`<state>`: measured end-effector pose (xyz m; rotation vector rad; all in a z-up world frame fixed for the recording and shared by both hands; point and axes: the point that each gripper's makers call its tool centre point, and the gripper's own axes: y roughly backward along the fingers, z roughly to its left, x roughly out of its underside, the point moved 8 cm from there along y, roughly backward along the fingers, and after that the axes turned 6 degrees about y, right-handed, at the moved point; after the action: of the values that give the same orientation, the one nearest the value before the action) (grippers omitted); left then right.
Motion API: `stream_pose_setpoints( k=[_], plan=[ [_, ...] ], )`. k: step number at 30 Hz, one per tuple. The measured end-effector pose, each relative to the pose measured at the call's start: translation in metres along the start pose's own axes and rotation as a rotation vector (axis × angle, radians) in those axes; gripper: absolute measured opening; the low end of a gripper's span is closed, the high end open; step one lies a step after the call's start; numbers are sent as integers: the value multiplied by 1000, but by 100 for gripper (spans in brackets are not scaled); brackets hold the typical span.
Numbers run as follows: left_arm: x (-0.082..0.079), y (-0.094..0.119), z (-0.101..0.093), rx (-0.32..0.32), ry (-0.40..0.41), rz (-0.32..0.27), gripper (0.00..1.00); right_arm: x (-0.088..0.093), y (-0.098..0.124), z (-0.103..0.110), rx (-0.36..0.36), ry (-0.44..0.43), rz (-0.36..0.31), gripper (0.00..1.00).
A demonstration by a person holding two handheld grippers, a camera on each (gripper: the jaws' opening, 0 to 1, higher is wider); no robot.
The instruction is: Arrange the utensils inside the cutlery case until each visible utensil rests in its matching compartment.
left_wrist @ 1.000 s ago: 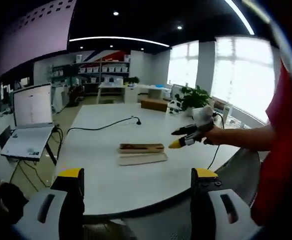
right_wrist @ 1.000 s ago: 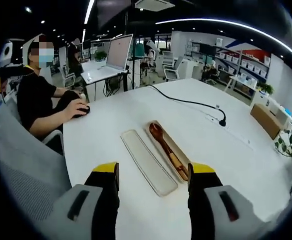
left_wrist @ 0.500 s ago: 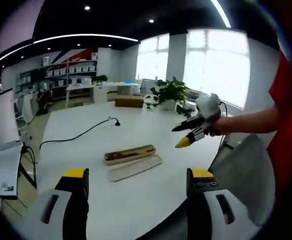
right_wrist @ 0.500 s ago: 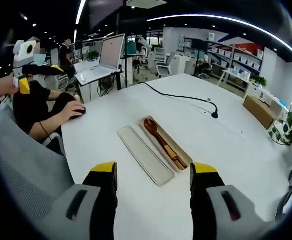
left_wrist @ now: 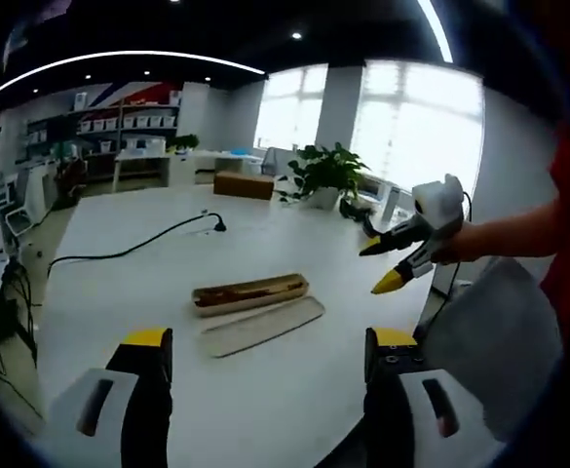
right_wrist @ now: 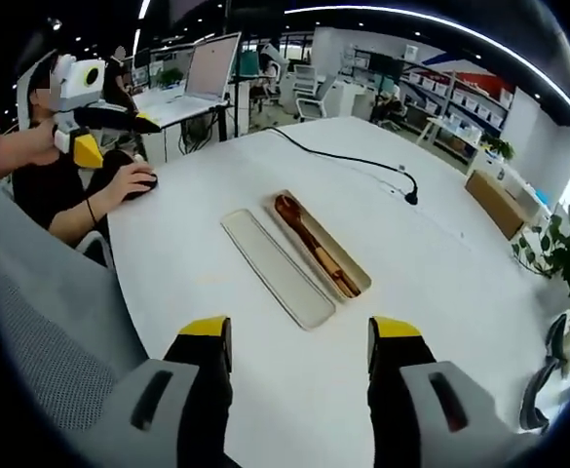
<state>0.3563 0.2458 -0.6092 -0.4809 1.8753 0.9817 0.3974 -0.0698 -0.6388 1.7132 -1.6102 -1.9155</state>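
Cutlery case (right_wrist: 320, 244) at centre frame of the right gripper view, on the white table (right_wrist: 440, 292), with a wooden spoon (right_wrist: 304, 238) inside. Loose lid (right_wrist: 276, 267) just beside it on the left. Left gripper (left_wrist: 260, 356) held low with jaws spread, grasping nothing. Right gripper (right_wrist: 299, 341) likewise released and apart from the case. Black cable (right_wrist: 343, 159) trailed across the upper table.

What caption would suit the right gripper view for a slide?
Open right gripper above white table, facing open cutlery case with wooden spoon beside its lid.
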Motion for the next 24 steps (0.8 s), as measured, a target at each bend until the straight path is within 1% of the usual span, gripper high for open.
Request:
stream_pose_setpoints(
  k=[3, 7, 9, 10, 11, 12, 13, 14, 15, 18, 20, 21, 24],
  plan=[
    [3, -7, 5, 2, 18, 2, 83, -1, -6, -2, -11, -5, 11, 55],
    [5, -21, 10, 2, 3, 0, 82, -2, -12, -3, -20, 8, -24, 55],
    [7, -27, 13, -2, 2, 6, 80, 0, -16, -2, -33, 12, -21, 53],
    [8, -30, 14, -3, 8, 20, 80, 1, -18, -2, -36, 20, -17, 52],
    [8, -32, 14, -1, 4, 21, 80, 1, -19, -2, -40, 30, -19, 51],
    [9, -35, 15, 13, -29, 11, 79, 1, -22, -2, -44, 44, -25, 50],
    [10, -37, 16, 14, -42, 19, 78, 2, -25, -2, -47, 46, -24, 50],
    [12, -40, 19, 10, -61, 48, 78, 3, -29, -2, -57, 41, -15, 50],
    [13, -42, 21, 9, -71, 57, 78, 4, -32, -3, -63, 36, -11, 50],
    [13, -48, 26, 10, -69, 72, 78, 7, -37, -3, -64, 42, -3, 50],
    [13, -54, 31, 17, -74, 71, 78, 10, -40, -4, -65, 40, 1, 50],
    [15, -58, 35, 8, -78, 96, 77, 12, -42, -4, -68, 40, 7, 50],
    [17, -66, 40, 6, -93, 112, 76, 17, -45, -7, -77, 55, 32, 50]
  ],
)
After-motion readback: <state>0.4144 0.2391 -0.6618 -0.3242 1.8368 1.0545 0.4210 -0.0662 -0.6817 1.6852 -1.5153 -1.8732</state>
